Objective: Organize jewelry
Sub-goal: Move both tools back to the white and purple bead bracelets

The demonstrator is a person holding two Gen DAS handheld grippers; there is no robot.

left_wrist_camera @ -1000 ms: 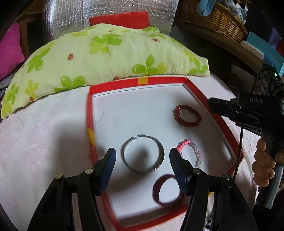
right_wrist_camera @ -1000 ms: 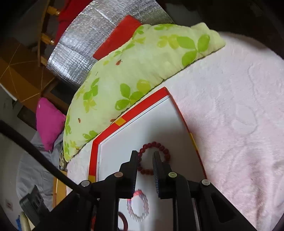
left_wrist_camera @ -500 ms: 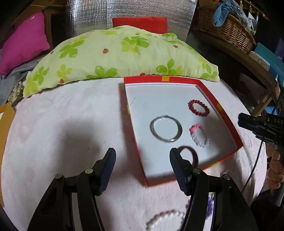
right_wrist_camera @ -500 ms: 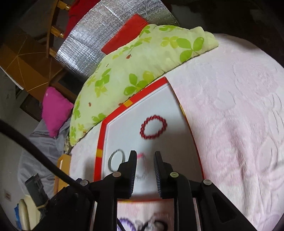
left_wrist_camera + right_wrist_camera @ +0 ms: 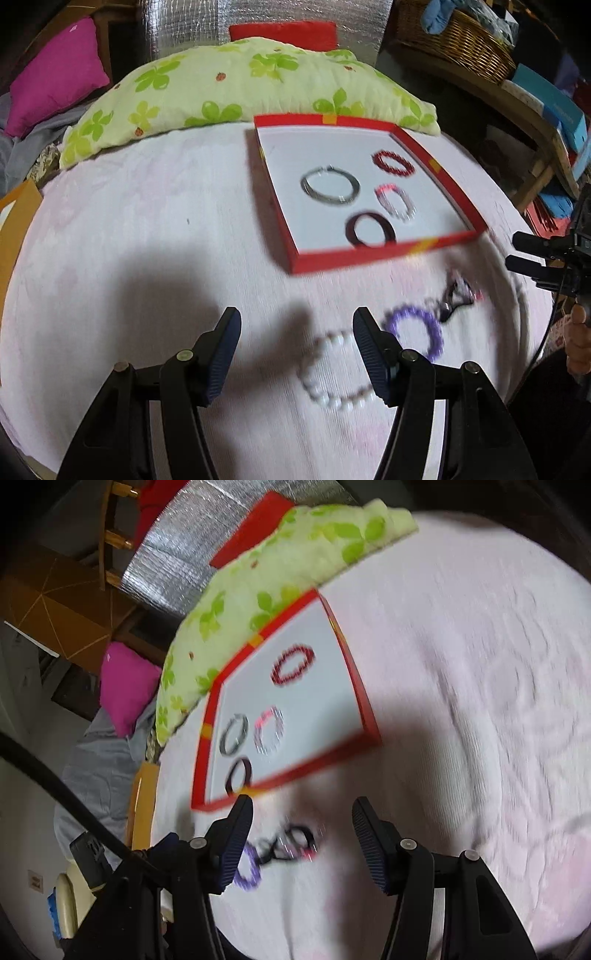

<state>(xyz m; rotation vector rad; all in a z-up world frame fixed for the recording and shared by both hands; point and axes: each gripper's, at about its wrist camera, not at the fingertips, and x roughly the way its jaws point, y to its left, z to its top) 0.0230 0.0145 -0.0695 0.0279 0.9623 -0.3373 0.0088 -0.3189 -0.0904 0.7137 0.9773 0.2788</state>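
A red tray [image 5: 369, 254] with a white floor lies on the pink cloth and holds a silver bangle [image 5: 330, 184], a red bead bracelet [image 5: 392, 163], a pale pink bead bracelet [image 5: 395, 201] and a dark maroon ring bracelet [image 5: 369, 230]. In front of it on the cloth lie a white pearl bracelet [image 5: 332, 373], a purple bead bracelet [image 5: 417, 330] and a dark jewelry piece [image 5: 456, 295]. My left gripper [image 5: 297, 354] is open and empty above the cloth beside the pearls. My right gripper [image 5: 303, 843] is open and empty over the dark piece [image 5: 291, 843] and purple bracelet [image 5: 249, 871].
A green floral pillow [image 5: 240, 85] lies behind the tray, with a red cushion [image 5: 282, 31] and silver foil behind it. A magenta cushion [image 5: 55, 74] is at far left, a wicker basket [image 5: 458, 40] at far right. The cloth's round edge drops away.
Both grippers have pulled back from the tray toward the near cloth. The right gripper's jaws have gone from nearly shut to wide open. The loose bracelets have come into view.
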